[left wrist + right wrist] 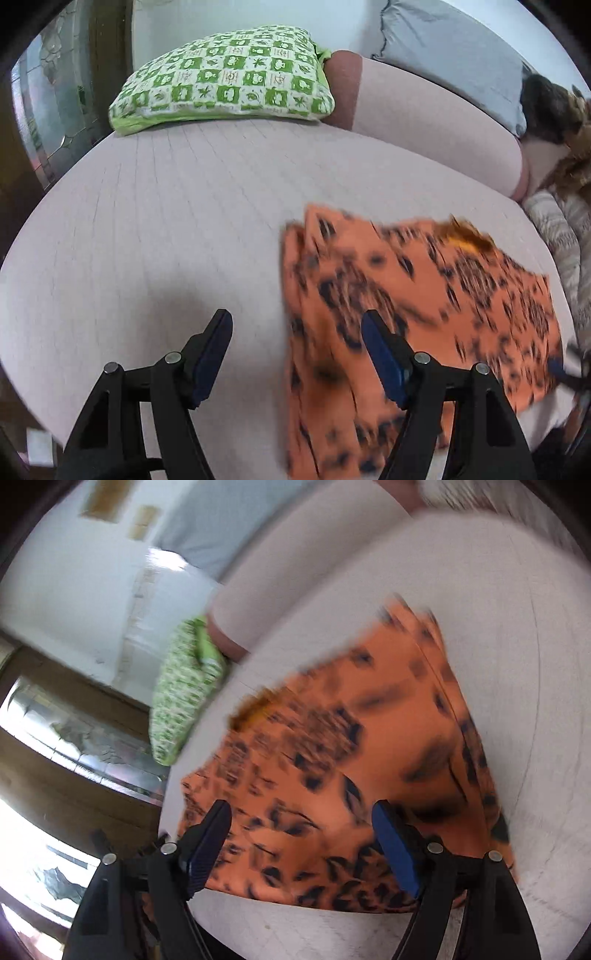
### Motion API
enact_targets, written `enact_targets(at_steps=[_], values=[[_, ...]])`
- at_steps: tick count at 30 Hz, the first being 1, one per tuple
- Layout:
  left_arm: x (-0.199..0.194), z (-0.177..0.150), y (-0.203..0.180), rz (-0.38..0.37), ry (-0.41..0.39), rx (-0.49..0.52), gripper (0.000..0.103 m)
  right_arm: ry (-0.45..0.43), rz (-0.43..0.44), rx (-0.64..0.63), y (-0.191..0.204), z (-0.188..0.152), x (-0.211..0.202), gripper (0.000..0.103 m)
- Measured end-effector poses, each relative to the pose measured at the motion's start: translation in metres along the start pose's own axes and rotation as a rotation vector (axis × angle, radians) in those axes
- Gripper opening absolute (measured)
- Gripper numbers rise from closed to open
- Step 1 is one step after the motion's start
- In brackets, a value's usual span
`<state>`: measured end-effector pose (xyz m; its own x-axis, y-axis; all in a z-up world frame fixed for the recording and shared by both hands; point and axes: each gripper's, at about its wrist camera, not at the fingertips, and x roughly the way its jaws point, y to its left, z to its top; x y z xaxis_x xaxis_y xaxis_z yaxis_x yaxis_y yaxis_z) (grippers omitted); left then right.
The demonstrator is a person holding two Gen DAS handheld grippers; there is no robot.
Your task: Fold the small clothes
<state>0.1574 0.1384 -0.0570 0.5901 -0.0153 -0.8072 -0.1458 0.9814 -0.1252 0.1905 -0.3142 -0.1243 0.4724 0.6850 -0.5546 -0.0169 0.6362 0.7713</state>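
An orange garment [424,295] with a black print lies flat on the pale seat cushion [166,221], blurred by motion. My left gripper [295,321] hovers open above the garment's left edge: one finger is over bare cushion, the other over the cloth, and nothing is pinched. In the right wrist view the same garment [351,738] spreads out ahead of and under my right gripper [301,808]. Its jaws stand wide apart above the cloth's near edge, with the pads clear of it. A dark tip with blue [557,369] at the garment's right edge looks like the right gripper.
A green and white checked cushion [229,77] lies at the back left, with a grey pillow [443,48] behind the pale backrest [424,122]. More clothes [565,229] are heaped at the right edge. A glazed wooden door [74,738] stands beyond the seat.
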Motion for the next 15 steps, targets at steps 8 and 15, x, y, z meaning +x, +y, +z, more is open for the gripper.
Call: enact_targets(at_steps=[8, 15], values=[[0.097, 0.071, -0.008, 0.244, 0.110, 0.160, 0.073, -0.006, 0.023, -0.045, 0.001, -0.003, -0.003, 0.081], [0.073, 0.067, 0.017, 0.176, 0.042, 0.036, 0.069, -0.006, 0.041, -0.060, -0.002, -0.005, -0.004, 0.081]])
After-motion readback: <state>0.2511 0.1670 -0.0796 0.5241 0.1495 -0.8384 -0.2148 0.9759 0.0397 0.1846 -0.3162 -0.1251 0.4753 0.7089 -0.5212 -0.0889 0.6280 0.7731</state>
